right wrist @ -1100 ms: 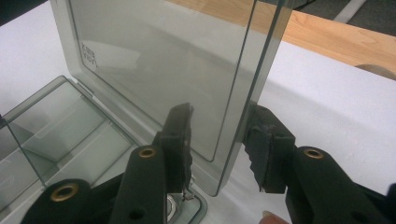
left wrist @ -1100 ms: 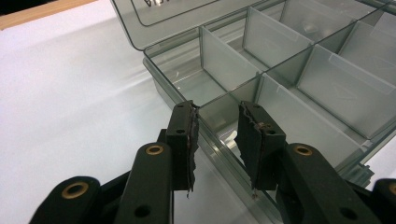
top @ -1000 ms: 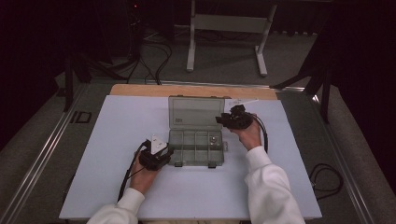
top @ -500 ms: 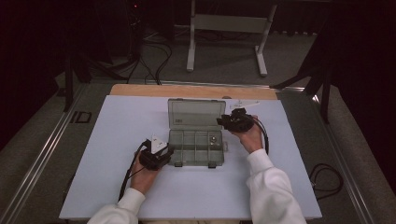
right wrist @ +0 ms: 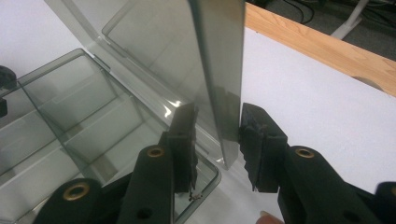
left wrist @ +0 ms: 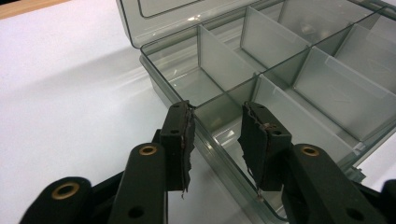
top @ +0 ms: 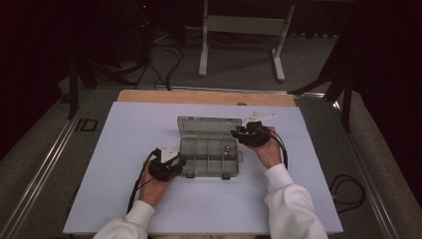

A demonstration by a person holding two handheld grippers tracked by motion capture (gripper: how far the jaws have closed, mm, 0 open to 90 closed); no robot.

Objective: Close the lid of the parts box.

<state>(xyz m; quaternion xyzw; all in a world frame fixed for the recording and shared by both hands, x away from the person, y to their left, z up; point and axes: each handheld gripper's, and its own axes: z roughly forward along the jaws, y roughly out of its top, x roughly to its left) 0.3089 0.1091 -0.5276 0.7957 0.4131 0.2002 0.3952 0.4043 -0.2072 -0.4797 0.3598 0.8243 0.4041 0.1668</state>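
Two black two-jaw grippers work at one clear grey plastic compartment box (top: 209, 154) lying near the middle of the white tabletop sheet (top: 119, 149). The left gripper (left wrist: 215, 135) straddles the box's left end wall: one jaw stands outside that wall, the other inside the nearest compartment, and the wall runs between them. Its jaws have just been opening, and in the left gripper view a gap shows on both sides of the wall, so the pads are apart and not pressing on it. In the high view this gripper (top: 168, 167) sits at the box's left front corner, held by the left hand (top: 152, 186). The right gripper (right wrist: 217, 133) has the raised edge of the hinged transparent lid (right wrist: 163, 60) between its jaws; the right pad touches the lid's edge, while the left pad sits close behind the plastic, and whether it presses I cannot tell for certain, though the lid stands tilted up between the two. From above, that gripper (top: 251, 135) is at the box's right rear corner, held by the right hand (top: 268, 152), and the lid (top: 209, 125) leans toward the sheet's far edge. Inside the base, light dividers (left wrist: 275, 70) split it into compartments. Beyond the sheet's far edge runs a wooden strip (top: 204, 97).
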